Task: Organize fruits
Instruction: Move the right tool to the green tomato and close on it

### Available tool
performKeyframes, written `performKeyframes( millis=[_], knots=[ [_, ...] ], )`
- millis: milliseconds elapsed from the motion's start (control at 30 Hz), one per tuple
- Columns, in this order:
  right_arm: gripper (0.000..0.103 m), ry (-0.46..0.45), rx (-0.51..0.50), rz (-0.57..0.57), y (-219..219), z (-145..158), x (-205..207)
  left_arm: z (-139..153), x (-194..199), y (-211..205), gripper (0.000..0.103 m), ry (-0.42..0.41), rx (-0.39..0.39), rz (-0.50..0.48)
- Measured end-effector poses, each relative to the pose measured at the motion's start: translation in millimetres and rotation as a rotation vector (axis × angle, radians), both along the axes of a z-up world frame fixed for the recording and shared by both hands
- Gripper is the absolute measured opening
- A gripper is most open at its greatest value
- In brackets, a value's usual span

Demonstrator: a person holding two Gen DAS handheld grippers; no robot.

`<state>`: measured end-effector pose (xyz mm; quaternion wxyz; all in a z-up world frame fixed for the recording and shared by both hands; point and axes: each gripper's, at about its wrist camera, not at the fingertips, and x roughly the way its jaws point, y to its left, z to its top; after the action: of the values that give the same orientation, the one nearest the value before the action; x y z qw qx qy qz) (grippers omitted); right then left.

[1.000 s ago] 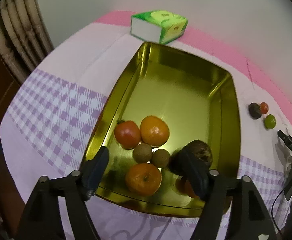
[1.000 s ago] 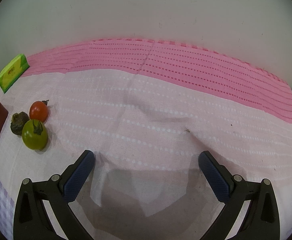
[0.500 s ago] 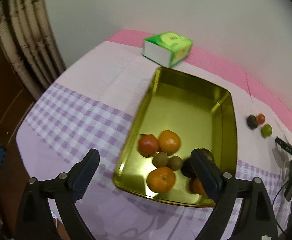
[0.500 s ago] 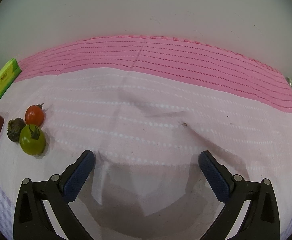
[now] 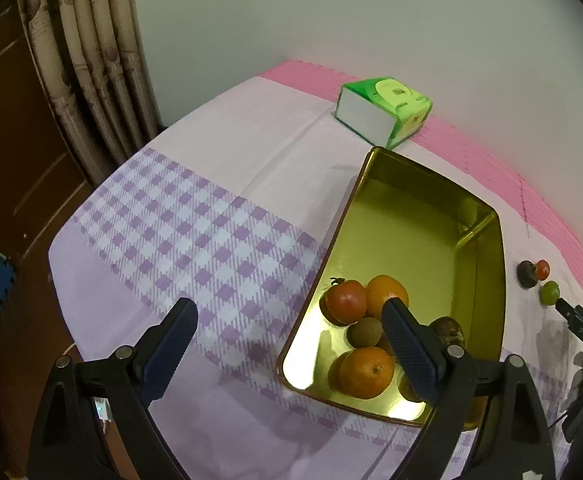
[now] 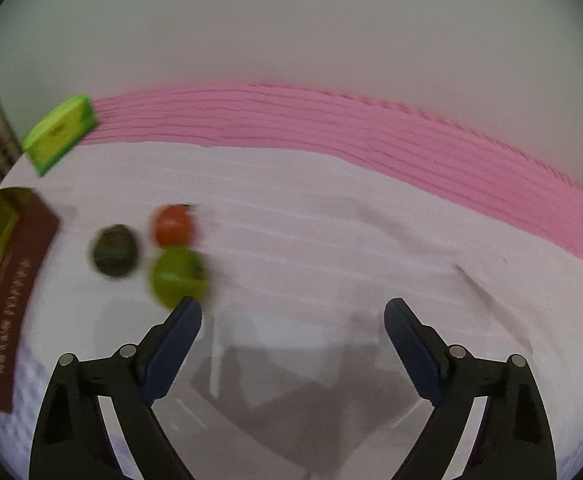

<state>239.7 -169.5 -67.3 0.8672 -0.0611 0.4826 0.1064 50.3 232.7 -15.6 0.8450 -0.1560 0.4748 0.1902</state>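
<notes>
Midway through gathering, judging by the gold rectangular metal tin (image 5: 487,248) already holding oranges. Left gripper (image 5: 291,344) wide, empty. Right gripper (image 6: 293,338) closing, nothing between (blurred view). Next: reaching the round green fruit (image 6: 179,276) on pink cloth, beside the tin.

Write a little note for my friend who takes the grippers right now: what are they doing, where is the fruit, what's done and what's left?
Left gripper: open, empty, above the cloth at the near left edge of the gold tray.
Right gripper: empty, jaws closing a little, nothing between them; the green fruit lies just past its left finger.
Done: two oranges, a red tomato, small brown fruits and a dark one sit in the tray's near end.
Left: the green fruit, the small red tomato and the dark wrinkled fruit lie on the tablecloth right of the tray. The green tissue box stays.
</notes>
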Motion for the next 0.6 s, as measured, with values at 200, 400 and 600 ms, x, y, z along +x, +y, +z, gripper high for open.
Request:
performKeyframes(
  millis=[200, 400, 600],
  knots=[
    [0.075, 0.031, -0.003, 0.044, 29, -6, 3, -5, -2, 8, 0.091, 0.018, 0.001, 0.040],
    [0.061, 0.060, 0.001, 0.028, 39, -17, 10, -11, -1, 14, 0.091, 0.034, -0.020, 0.060],
    [0.051, 0.054, -0.002, 0.030, 43, -19, 13, -15, 1, 15, 0.091, 0.053, -0.028, 0.058]
  ],
)
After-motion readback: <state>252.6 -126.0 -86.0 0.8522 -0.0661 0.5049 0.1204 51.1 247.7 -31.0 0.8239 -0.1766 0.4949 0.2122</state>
